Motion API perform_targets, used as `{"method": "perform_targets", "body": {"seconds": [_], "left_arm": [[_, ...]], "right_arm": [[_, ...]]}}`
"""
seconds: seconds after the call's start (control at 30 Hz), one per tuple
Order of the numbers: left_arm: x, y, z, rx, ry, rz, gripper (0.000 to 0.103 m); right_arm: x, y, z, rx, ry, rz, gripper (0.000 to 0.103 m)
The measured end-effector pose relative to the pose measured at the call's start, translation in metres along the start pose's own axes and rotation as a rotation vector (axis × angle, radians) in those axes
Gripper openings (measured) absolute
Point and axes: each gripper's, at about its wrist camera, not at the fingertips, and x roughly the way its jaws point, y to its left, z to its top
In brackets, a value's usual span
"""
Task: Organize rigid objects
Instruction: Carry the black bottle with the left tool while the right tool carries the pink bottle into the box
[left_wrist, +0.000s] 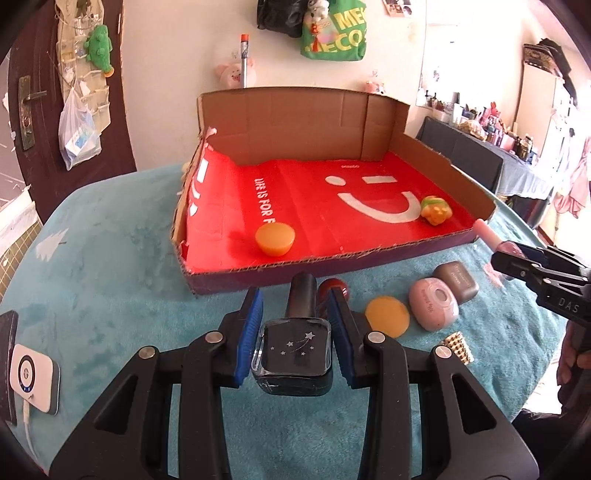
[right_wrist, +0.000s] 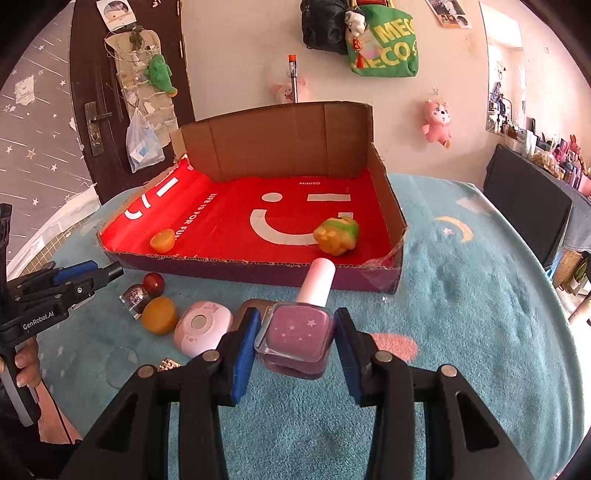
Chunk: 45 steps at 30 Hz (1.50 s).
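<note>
Two nail-polish bottles are pinched above the teal cloth (left_wrist: 110, 258), one dark bottle (left_wrist: 291, 347) by the left gripper (left_wrist: 293, 325) and one pink bottle (right_wrist: 299, 332) by the right gripper (right_wrist: 295, 343), while two toys are seen in the one red-lined box (right_wrist: 258, 273).

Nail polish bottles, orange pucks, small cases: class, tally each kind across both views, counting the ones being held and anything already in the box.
Nail polish bottles: 3 (dark bottle, pink bottle, glitter bottle)
Orange pucks: 2 (boxed puck, table puck)
Small cases: 2 (pink case, brown case)
Total: 7
</note>
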Motion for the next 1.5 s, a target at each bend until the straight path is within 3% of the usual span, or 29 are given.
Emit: {"method": "perform_targets", "body": {"seconds": [0.37, 0.63, 1.0, 1.5], "left_arm": [[0.039, -0.030, 0.047, 0.067, 0.001, -0.098, 0.034], [0.098, -0.044, 0.077, 0.144, 0.088, -0.106, 0.034], [0.144, -0.042, 0.077, 0.141, 0.194, -0.113, 0.034], [0.150, -0.046, 0.080, 0.174, 0.210, -0.099, 0.034]], "right_arm": [[0.028, 0.013, 0.041, -0.082, -0.021, 0.069, 0.044], [0.079, 0.011, 0.069, -0.157, 0.048, 0.124, 0.044], [0.120, 0.018, 0.079, -0.245, 0.153, 0.152, 0.044], [0.141, 0.015, 0.076, -0.229, 0.219, 0.175, 0.044]]}}
